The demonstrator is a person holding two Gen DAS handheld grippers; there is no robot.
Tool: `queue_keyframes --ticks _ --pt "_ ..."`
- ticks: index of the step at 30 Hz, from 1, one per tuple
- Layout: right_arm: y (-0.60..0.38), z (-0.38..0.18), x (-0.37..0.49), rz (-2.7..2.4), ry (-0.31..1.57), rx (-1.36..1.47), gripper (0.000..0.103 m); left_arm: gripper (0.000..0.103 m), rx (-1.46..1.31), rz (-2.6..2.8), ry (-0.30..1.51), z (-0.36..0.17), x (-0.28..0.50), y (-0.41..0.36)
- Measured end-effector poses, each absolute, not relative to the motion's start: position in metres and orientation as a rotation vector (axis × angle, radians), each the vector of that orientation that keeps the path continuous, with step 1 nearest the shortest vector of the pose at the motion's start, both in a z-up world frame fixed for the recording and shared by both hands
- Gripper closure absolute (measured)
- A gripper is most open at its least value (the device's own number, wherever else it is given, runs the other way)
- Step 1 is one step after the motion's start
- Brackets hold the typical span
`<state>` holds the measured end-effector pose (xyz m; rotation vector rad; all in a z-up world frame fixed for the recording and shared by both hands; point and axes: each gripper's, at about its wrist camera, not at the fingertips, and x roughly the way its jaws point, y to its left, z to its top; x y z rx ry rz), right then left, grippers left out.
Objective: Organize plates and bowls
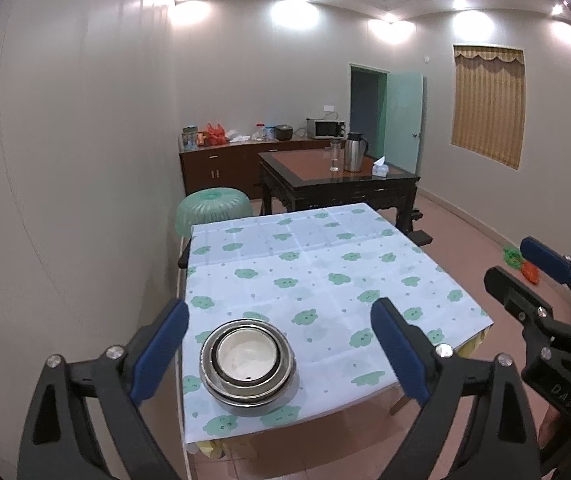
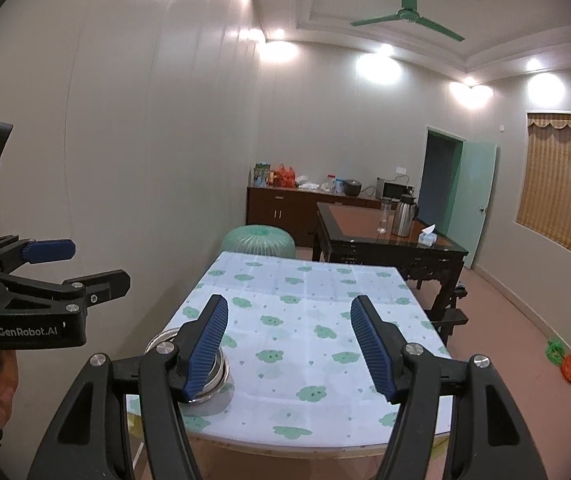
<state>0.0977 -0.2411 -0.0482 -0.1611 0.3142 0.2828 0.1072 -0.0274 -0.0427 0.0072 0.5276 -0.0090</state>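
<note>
One nested bowl stack (image 1: 247,364) done, just below left gripper (image 1: 281,344); both spread, empty, right gripper (image 2: 289,344) too. Probably finished, nothing else on tabletop (image 1: 325,264).

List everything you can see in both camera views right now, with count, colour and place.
nested steel bowls: one stack, silver with a white inner bowl, near corner of the cloth-covered table
cloth-covered table: one, pale blue with green cloud print, foreground
green plastic stool: one, far end of that table
dark wooden table: one, behind
steel thermos jug: one, silver, on the dark table
tissue box: one, pale, same table
wooden sideboard: one, brown, back wall
microwave oven: one, white, on the sideboard
ceiling fan: one, green
left gripper: blue pads, open, nothing held
right gripper: blue pads, open, nothing held
</note>
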Motion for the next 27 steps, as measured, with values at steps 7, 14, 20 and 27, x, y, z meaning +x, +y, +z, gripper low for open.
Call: queue_keyframes --ticks 7,14,20,27 --pt "-0.245 -0.036 0.093 0.271 0.282 -0.15 0.036 0.009 0.004 -0.01 0.51 -0.03 0.104 -0.03" --pt "-0.241 -0.03 0.094 0.273 0.259 -0.15 0.035 0.003 0.013 0.0 0.489 -0.022 0.1 -0.031" --pt "-0.241 -0.027 0.092 0.27 0.239 -0.151 0.035 0.003 0.028 -0.006 0.47 -0.018 0.099 -0.032" --pt "-0.241 -0.025 0.092 0.267 0.226 -0.149 0.035 0.003 0.035 -0.027 0.473 -0.018 0.104 -0.036"
